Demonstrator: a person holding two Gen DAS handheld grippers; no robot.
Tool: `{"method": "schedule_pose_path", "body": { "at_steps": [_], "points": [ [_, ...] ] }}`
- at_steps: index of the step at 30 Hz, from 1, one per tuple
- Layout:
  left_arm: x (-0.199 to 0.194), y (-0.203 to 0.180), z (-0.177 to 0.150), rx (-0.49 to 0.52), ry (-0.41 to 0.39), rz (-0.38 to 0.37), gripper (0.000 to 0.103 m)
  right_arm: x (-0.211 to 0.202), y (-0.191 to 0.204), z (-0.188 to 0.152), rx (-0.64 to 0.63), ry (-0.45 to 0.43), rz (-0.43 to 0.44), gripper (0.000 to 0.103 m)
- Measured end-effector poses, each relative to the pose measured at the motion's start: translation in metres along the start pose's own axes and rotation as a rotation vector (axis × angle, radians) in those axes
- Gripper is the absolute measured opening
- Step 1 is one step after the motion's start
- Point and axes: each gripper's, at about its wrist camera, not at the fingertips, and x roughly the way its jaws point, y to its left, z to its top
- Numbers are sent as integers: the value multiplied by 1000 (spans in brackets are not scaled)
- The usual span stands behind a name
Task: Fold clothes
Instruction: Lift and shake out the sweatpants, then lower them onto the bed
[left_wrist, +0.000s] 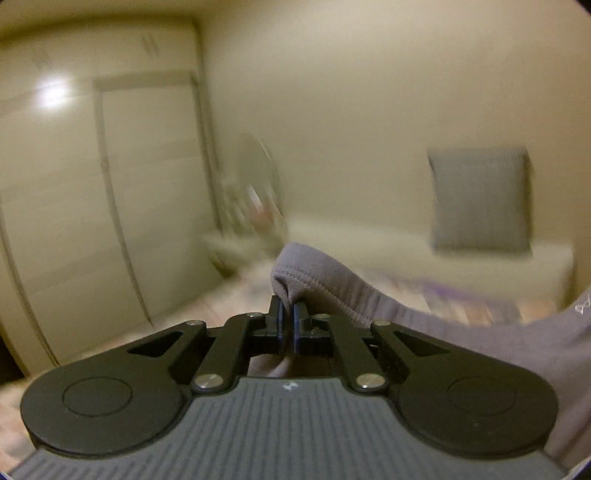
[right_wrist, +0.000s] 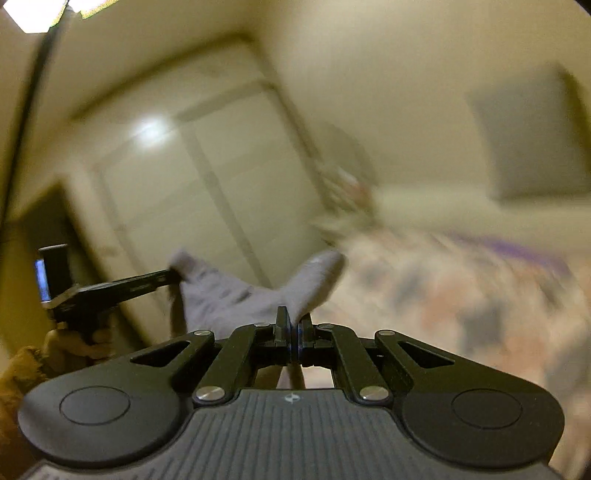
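A grey-lilac garment (left_wrist: 369, 295) with a stitched hem is held up in the air. My left gripper (left_wrist: 288, 310) is shut on a bunched edge of it, and the cloth trails off to the lower right. In the right wrist view my right gripper (right_wrist: 293, 321) is shut on another edge of the same garment (right_wrist: 229, 295), which stretches leftward to the left gripper (right_wrist: 173, 275), held in a person's hand (right_wrist: 74, 341). Both views are blurred by motion.
A bed with a patterned cover (right_wrist: 461, 295) lies below and to the right. A grey pillow (left_wrist: 480, 199) leans on the far wall. Tall cream wardrobe doors (left_wrist: 92, 203) fill the left side. A blurred round object (left_wrist: 258, 184) stands in the corner.
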Motion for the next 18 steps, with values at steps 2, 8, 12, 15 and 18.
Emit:
{"method": "schedule_pose_path", "body": {
  "at_steps": [2, 8, 12, 15, 18],
  "points": [
    [54, -29, -24, 5, 99, -54, 3, 16, -46, -13, 51, 28, -77, 3],
    [193, -111, -90, 43, 315, -156, 3, 39, -180, -39, 181, 92, -270, 1],
    [254, -158, -147, 132, 444, -143, 13, 25, -260, -77, 312, 227, -329, 10],
    [294, -170, -197, 176, 596, -45, 19, 60, -315, -105, 415, 342, -311, 28],
    [316, -158, -234, 148, 745, 32, 27, 98, -334, -126, 418, 464, -278, 29]
  ]
}}
